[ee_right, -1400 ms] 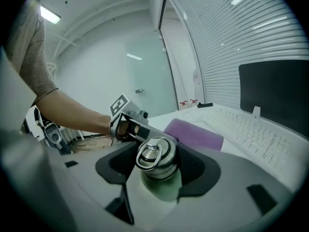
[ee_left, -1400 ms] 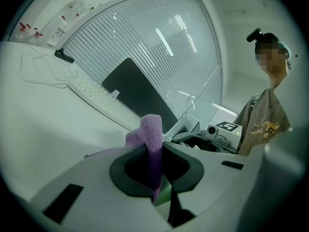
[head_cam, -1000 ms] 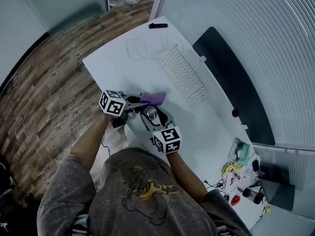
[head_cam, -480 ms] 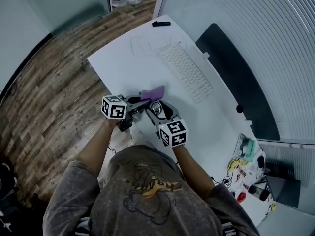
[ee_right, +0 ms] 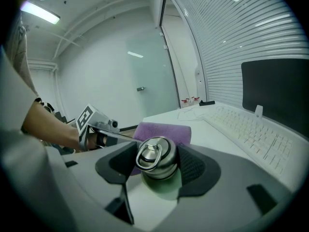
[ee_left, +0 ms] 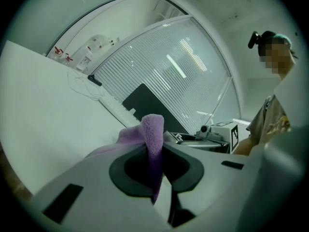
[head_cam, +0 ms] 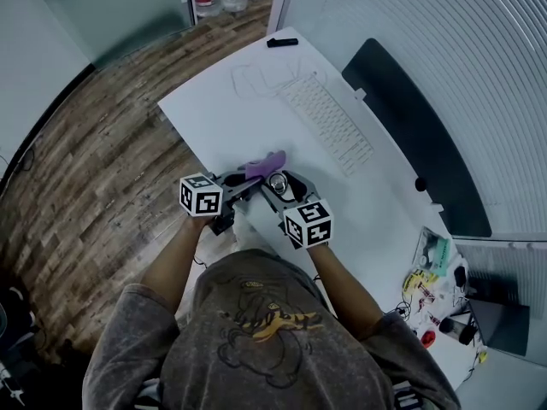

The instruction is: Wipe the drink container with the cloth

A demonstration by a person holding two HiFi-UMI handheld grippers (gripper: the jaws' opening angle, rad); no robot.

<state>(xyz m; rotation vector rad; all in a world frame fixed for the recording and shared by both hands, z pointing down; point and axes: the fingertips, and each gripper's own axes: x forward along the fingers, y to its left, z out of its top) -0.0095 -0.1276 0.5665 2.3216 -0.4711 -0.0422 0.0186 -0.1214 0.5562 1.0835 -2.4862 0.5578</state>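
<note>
A steel drink container with a ring lid stands upright between the pads of my right gripper, which is shut on it. In the head view its lid shows just ahead of the right gripper, over the white desk's near edge. My left gripper is shut on a purple cloth that stands up between its jaws. From the head view, the cloth lies against the container's far-left side, with the left gripper beside it. In the right gripper view the cloth sits right behind the lid.
A white keyboard lies on the white desk beyond the grippers, with a dark monitor to its right. A thin cable and a black marker lie at the far end. Small clutter sits at the right end. Wooden floor lies left.
Both grippers keep their holds, and the cloth stays against the container's top. The pair has shifted only slightly toward the desk's near edge as the head view moved.
</note>
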